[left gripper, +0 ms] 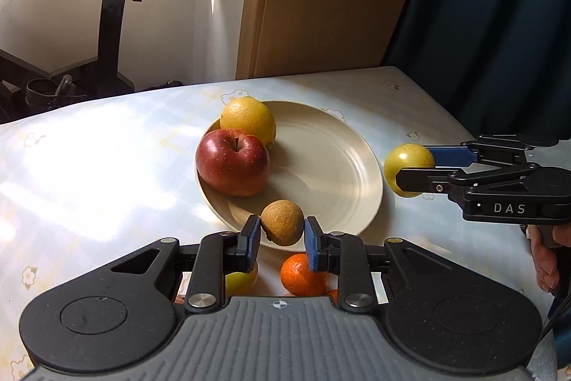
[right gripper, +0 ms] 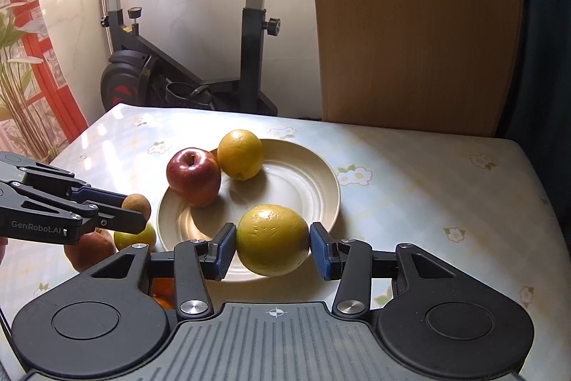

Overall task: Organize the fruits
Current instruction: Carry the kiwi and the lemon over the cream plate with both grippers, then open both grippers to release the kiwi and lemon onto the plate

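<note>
Kiwi (left gripper: 282,222) in left tongs (left gripper: 282,234); plate (left gripper: 332,166) holds apple (left gripper: 232,162), orange (left gripper: 248,120).

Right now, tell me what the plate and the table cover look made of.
Plate: cream, matte with a soft sheen and moulded rings; melamine or glazed ceramic, I cannot tell which. Table cover: glossy flower-printed sheet that mirrors the window light, probably vinyl or oilcloth.

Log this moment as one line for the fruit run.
left hand-held gripper: shut on kiwi | right hand-held gripper: shut on yellow-green fruit | plate: red apple, yellow citrus
</note>
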Motion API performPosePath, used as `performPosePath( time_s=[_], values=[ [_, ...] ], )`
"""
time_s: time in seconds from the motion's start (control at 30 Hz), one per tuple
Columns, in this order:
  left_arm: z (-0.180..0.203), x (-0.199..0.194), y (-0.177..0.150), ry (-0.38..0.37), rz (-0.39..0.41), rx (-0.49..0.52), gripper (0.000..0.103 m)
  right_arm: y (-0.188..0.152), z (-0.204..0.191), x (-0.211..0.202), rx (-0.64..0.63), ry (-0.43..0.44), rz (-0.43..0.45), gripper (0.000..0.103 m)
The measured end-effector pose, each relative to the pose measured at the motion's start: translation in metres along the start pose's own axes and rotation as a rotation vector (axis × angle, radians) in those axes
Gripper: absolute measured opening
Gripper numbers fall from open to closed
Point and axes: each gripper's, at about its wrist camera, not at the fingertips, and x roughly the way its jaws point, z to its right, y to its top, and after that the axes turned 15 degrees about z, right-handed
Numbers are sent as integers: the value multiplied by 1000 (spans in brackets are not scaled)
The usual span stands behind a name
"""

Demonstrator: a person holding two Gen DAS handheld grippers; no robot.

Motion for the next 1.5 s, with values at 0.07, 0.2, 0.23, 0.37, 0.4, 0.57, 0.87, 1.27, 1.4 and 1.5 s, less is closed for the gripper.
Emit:
performPosePath(
  time_s=[0.07,0.2,0.23,0.37,0.4,0.57,0.87,1.27,1.4,1.5],
  values=[
    [-1,9,3,15,-12,2,28,5,5,11,-21,6,0,41],
    [2,24,4,29,-39,20,28,9,10,39,-51,8,-22,41],
    [1,29,4,30,-49,33,28,9,11,45,-58,10,-28,41],
    [1,43,2,46,-79,72,28,11,11,70,-85,21,-47,41],
    [-1,45,1,50,-85,73,28,11,10,77,-92,23,-51,41],
    [-8,53,-1,55,-102,80,28,9,11,100,-92,25,-57,41],
    [-12,61,0,73,-101,112,28,9,2,131,-111,35,-40,41],
    [-15,63,1,78,-95,92,29,15,0,122,-111,23,-19,43],
    [-14,57,3,71,-88,88,35,19,-1,109,-101,24,-4,43],
    [-10,50,4,74,-74,91,42,22,-2,98,-97,21,7,43]
  ],
)
